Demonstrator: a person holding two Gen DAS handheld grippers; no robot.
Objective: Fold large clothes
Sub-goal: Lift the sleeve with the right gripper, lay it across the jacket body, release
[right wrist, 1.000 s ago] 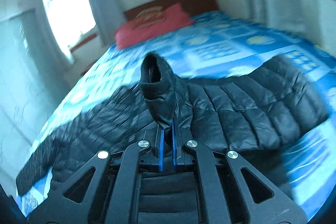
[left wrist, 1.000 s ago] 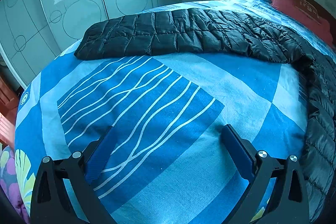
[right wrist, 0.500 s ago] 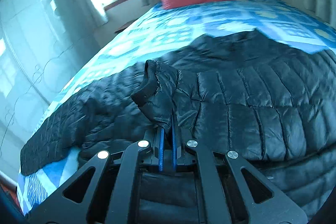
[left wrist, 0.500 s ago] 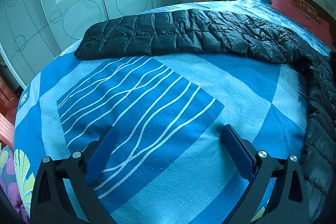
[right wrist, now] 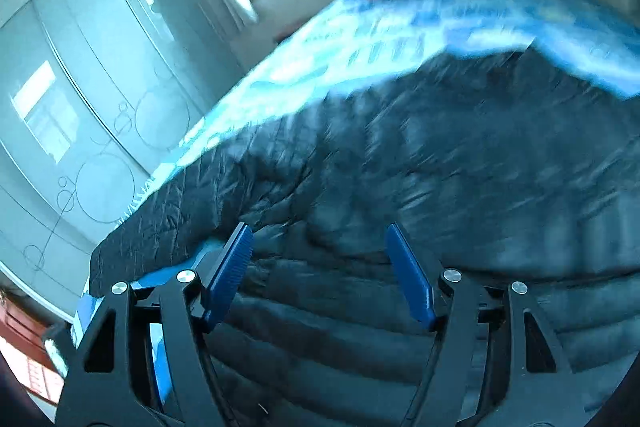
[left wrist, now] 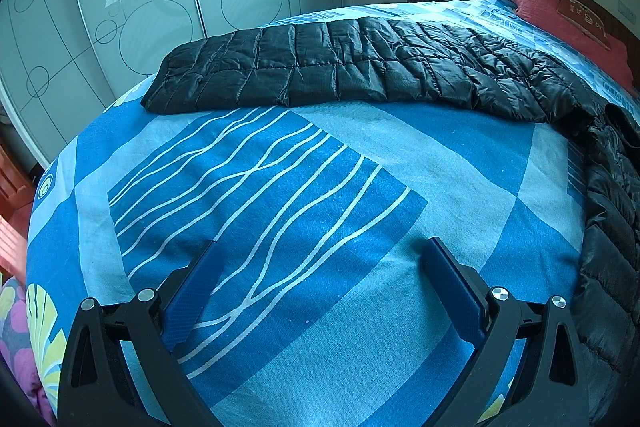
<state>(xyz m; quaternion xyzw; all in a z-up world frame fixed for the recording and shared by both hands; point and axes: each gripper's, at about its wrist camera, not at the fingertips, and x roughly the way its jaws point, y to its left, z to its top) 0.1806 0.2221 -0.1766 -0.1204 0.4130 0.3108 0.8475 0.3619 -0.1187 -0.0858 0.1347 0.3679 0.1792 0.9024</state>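
The step in hand looks like the release at the end of one fold: the right gripper (right wrist: 318, 267) has its jaws opening over the black quilted jacket (right wrist: 440, 187), and nothing is pinched between its blue pads (right wrist: 230, 271). The padding lies just under and beyond them, filling the near and right part of that view (the frame is smeared, so whether the pads brush the cloth cannot be told).

The left gripper (left wrist: 320, 291) is spread wide with nothing between its fingers (left wrist: 192, 291); it hovers above the bare blue patterned bedsheet (left wrist: 280, 187). From there the jacket (left wrist: 360, 71) stretches across the far side of the bed, one long sleeve reaching left toward the wardrobe doors (left wrist: 140, 7), its body curving round to the right edge, well apart from the left fingers. A red pillow (left wrist: 560, 15) sits at the far right.

The next move probably calls for taking that outstretched sleeve by its end and bringing it over the body, gripping enough of the slippery padding that it does not slide out.
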